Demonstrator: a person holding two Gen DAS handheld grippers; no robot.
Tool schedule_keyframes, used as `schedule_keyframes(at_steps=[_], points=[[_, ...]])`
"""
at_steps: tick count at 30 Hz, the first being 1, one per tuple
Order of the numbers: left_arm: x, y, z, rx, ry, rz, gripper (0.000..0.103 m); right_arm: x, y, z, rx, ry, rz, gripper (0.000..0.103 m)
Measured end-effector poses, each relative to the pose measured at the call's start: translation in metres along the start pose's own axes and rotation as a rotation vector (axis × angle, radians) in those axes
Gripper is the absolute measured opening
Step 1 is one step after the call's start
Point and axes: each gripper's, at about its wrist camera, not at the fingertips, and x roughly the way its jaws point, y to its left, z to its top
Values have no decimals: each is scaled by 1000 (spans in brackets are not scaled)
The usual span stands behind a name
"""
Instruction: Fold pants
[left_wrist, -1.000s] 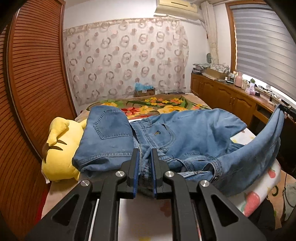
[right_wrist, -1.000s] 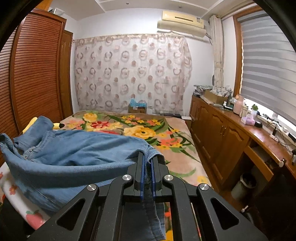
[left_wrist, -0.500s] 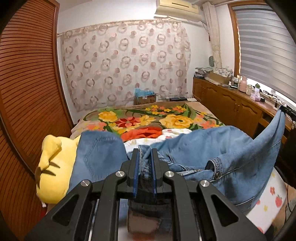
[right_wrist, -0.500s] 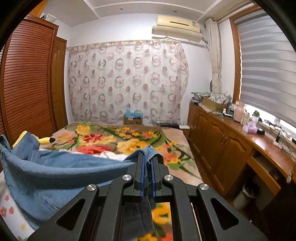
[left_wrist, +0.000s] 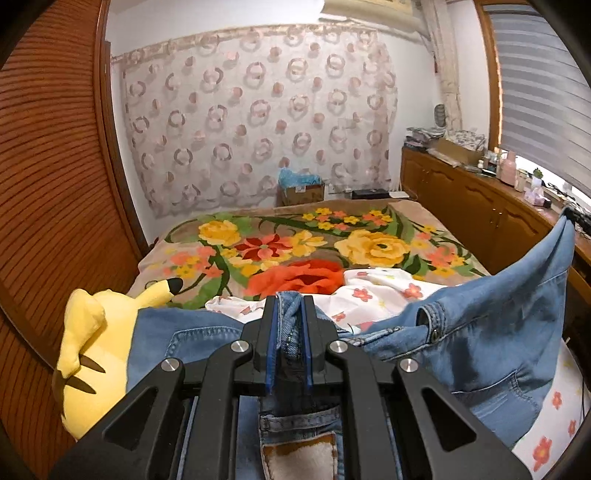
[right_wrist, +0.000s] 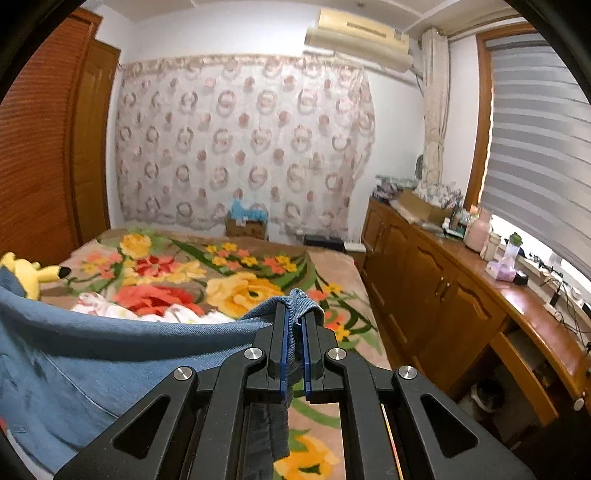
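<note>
I have one pair of pants (left_wrist: 491, 339), light blue denim with a metal button at the waistband, a stitched back pocket and a brown leather-look patch just under my left gripper (left_wrist: 289, 314). That gripper's jaws are pressed together on a bunched fold of the waistband, and my right gripper (right_wrist: 294, 314) is likewise pinched tight on a fold of the denim, which pokes out above its tips. The pants hang stretched between the two, sagging in a wide blue sheet above the near end of the bed (right_wrist: 332, 266), with one corner rising to a point at the right edge of the left view. The bed carries a brown blanket with big yellow and red flowers, and a white sheet (left_wrist: 380, 291) printed with small red flowers lies crumpled on it just beyond the denim. One yellow plush toy (left_wrist: 92, 354) lies at the left edge, partly under the pants. Around it I count one louvred wooden wardrobe (left_wrist: 55, 184), one ring-patterned curtain (right_wrist: 240, 140), one air conditioner (right_wrist: 358, 33), one striped window blind (right_wrist: 535, 125), one cluttered wooden sideboard (right_wrist: 443, 280) and one cardboard box (left_wrist: 301, 192) by the far wall.
</note>
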Motion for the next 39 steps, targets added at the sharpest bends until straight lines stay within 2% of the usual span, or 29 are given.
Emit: schedule_keyframes(at_steps=[7, 11, 12, 15, 16, 18, 23, 29, 33, 39], points=[[30, -7, -16, 24, 91, -25, 13, 41, 28, -10, -35, 131, 14, 5], [26, -8, -21, 37, 97, -5, 31, 47, 31, -13, -21, 180, 18, 5], [24, -7, -21, 34, 96, -4, 43, 46, 32, -12, -23, 184, 18, 5], [13, 0, -21, 5, 89, -7, 60, 46, 24, 7, -14, 196, 23, 6], [7, 0, -22, 2, 84, -15, 64, 55, 14, 21, -7, 198, 32, 8], [-2, -2, -25, 8, 75, -39, 81, 52, 10, 26, 6, 197, 40, 15], [-18, -15, -35, 7, 82, -121, 81, 26, 8, 29, -4, 180, 63, 48], [-29, -35, -58, 5, 99, -180, 81, -15, 1, 20, 16, 169, 109, 55], [-26, -45, -80, -32, 158, -223, 81, -47, 2, 11, 10, 128, 106, 57], [-24, -57, -103, -23, 184, -238, 81, -85, 5, 0, 22, 109, 138, 62]])
